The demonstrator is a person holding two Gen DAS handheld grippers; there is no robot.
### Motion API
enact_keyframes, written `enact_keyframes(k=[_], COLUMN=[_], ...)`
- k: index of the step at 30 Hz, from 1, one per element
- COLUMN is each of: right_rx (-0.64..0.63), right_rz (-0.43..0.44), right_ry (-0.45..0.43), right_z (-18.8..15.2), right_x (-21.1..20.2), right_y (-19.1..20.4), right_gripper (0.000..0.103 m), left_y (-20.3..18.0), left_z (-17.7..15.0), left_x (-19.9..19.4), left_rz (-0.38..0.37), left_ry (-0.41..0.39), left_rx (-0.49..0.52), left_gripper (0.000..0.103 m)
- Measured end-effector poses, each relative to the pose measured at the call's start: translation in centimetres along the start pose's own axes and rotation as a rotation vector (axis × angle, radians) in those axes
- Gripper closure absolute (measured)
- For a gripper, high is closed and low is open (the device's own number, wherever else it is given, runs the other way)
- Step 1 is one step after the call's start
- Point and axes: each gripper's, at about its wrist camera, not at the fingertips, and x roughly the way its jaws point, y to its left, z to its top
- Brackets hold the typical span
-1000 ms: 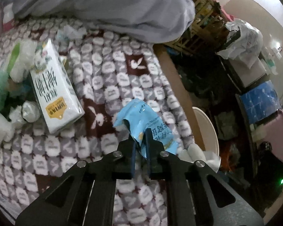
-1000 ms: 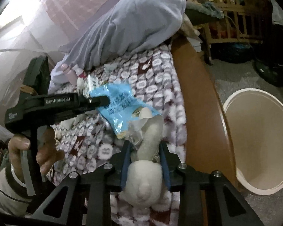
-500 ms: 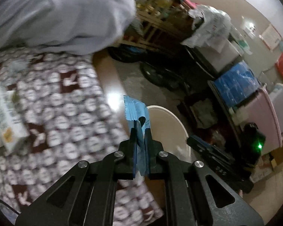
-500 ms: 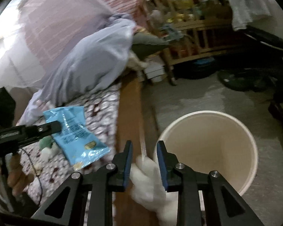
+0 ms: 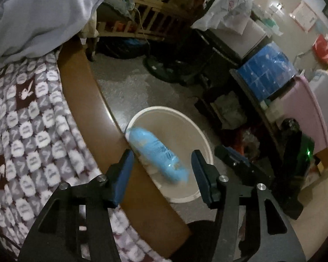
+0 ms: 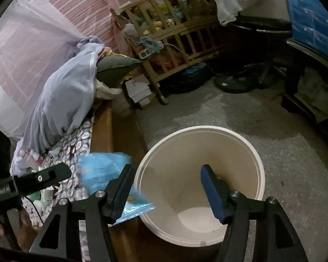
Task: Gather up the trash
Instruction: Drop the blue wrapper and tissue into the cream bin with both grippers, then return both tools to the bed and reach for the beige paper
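Observation:
A blue snack wrapper (image 5: pixel 157 152) is in the air, blurred, just past my open left gripper (image 5: pixel 161 168), above the near rim of a cream bin (image 5: pixel 204 144). The right wrist view shows the same wrapper (image 6: pixel 102 172) beside the bin's (image 6: pixel 255 152) left rim. My right gripper (image 6: pixel 166 187) is open and empty above the bin's mouth. A white wad (image 6: pixel 196 218) lies on the bin's bottom. The left gripper's fingers (image 6: pixel 41 178) show at the left of the right wrist view.
The bin stands on the grey floor against a brown wooden bed edge (image 5: pixel 83 83). A patterned blanket (image 5: pixel 21 120) and a grey quilt (image 5: pixel 39 15) cover the bed. A wooden crib (image 6: pixel 175 28), a fan base (image 6: pixel 234 83) and stacked boxes (image 5: pixel 266 76) crowd the floor beyond.
My left gripper has opened and let go of the blue wrapper, which is falling at the bin. My right gripper has opened and the white wad now lies in the bin.

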Motion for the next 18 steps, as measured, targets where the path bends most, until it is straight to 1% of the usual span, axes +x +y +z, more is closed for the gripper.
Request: enact_keyframes(k=[2,6,12,18], right_rx=[-0.003,-0.026,-0.128,-0.186], right_rz=[0.000,0.021,0.019,0.026], right_ry=[0.018,0.038,0.063,0.081], right_z=[-0.2,-0.6,-1.5,-2.5], right_x=[0.5,1.2,1.7,2.2], right_y=[0.1,1.2,4.7,7.5], right_gripper=[0.042,0.042,0.041,0.040], left_y=[0.3,1.4,2.6,3.9], left_z=[-0.2,-1.1,-2.1,-3.4], left_x=[0.1,-0.8,-2.5,-4.4], left_rz=[0.025,0.096,0.198,0.297], left_ry=[0.004,-0.016,-0.060,-0.088], left_rx=[0.000,-0.001,0.001,0.012], left_gripper=[0.050,0.050,0.050,0.050])
